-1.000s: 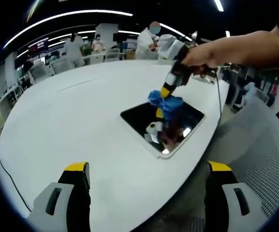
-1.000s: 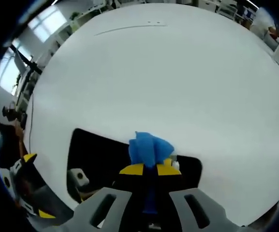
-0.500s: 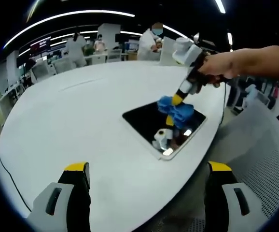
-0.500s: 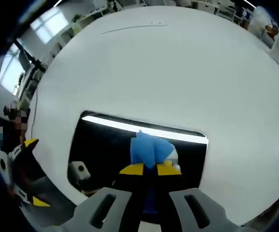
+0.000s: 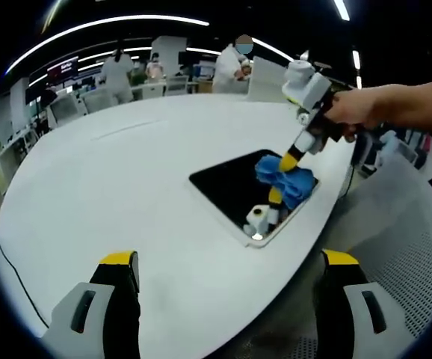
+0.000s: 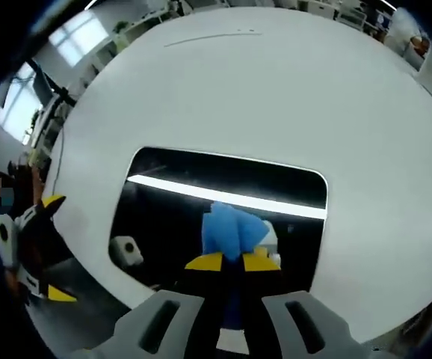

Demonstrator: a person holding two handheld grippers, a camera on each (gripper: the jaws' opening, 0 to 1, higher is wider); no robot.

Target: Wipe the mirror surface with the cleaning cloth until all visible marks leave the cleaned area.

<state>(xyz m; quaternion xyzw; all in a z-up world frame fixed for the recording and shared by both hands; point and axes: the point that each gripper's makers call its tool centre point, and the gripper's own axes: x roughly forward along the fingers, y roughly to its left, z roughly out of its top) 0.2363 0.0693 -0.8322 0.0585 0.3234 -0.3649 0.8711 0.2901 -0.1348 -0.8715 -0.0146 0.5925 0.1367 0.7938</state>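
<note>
My right gripper point(image 6: 231, 262) pinches the blue cloth point(image 6: 231, 230) at its bunched middle, pressed on the mirror point(image 6: 201, 202) lying flat on the white table point(image 6: 276, 97); it looks soft, light, and the glass slick and breakable; my left gripper point(image 5: 227, 280) hangs wide, empty

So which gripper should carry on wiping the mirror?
Right. The right gripper is shut on the blue cloth and pressing it on the mirror; the left gripper is open, back from the mirror near the white table edge.
</note>
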